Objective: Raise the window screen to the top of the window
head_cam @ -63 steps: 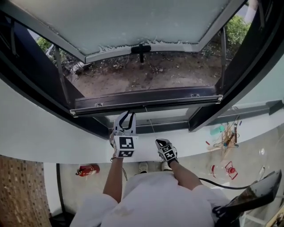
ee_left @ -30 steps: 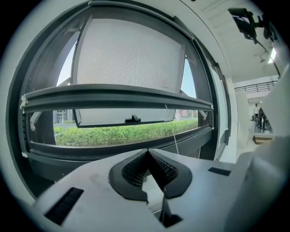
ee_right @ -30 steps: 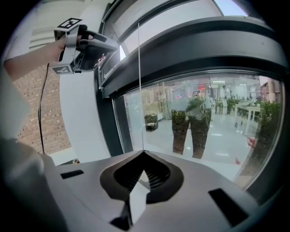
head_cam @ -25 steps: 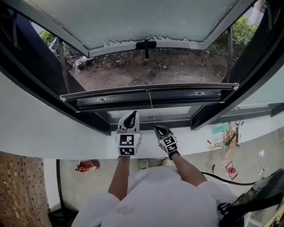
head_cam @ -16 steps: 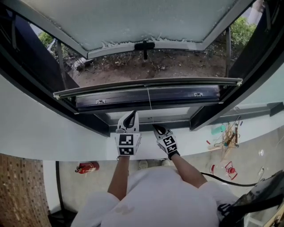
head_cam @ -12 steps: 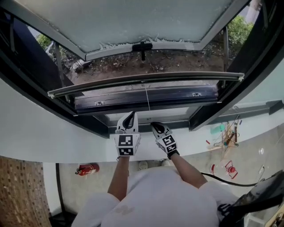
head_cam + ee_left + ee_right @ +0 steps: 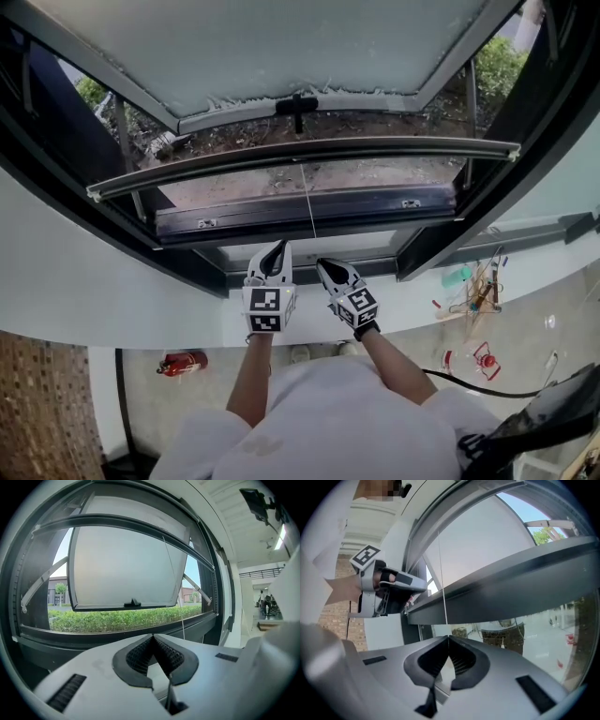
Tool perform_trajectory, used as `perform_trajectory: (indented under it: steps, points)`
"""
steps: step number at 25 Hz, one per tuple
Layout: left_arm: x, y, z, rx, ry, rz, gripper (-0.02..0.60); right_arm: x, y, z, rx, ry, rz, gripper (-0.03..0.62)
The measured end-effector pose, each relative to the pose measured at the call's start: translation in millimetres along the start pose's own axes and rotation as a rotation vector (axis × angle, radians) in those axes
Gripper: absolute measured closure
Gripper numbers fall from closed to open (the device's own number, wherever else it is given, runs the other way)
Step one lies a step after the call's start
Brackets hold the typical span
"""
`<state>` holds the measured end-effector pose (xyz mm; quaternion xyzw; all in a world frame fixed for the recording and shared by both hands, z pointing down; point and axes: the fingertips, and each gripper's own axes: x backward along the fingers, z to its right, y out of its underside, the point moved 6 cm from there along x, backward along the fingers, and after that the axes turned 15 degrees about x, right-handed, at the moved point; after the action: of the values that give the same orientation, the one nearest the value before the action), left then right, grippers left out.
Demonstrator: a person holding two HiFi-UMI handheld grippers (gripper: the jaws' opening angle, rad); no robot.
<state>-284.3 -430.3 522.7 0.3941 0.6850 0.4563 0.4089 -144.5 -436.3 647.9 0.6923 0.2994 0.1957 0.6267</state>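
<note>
The window screen's grey bottom bar spans the opening, well above the dark lower frame rail. A thin pull cord hangs from the bar's middle straight down into my right gripper, which is shut on it just below the rail. My left gripper sits beside it on the left, shut with nothing in it. In the left gripper view the cord hangs to the right of the jaws. The left gripper also shows in the right gripper view.
The outer glass sash is swung outward, its black handle above the bar. Bare soil and shrubs lie outside. A white wall ledge runs under the window. On the floor lie a red fire extinguisher and some clutter.
The screen's bottom bar has climbed from just above the lower rail to well up the opening. My right gripper has risen slightly with the cord. The left gripper has stayed put.
</note>
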Motion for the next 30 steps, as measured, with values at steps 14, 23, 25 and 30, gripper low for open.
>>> perform_trajectory:
  steps: [14,23,25,30]
  points:
    - [7,4,2,0.016,0.012,0.000,0.578,9,-57,-2,-0.070,-0.006,0.206,0.592]
    - [9,7,1,0.025,0.011,-0.005,0.578,17,-145,4,0.003,0.020,0.397,0.592]
    - [11,4,1,0.028,0.012,-0.001,0.578,18,-160,3,-0.008,0.012,0.430,0.592]
    - [13,1,1,0.043,0.023,0.016,0.578,20,-181,-1,-0.033,-0.003,0.477,0.592]
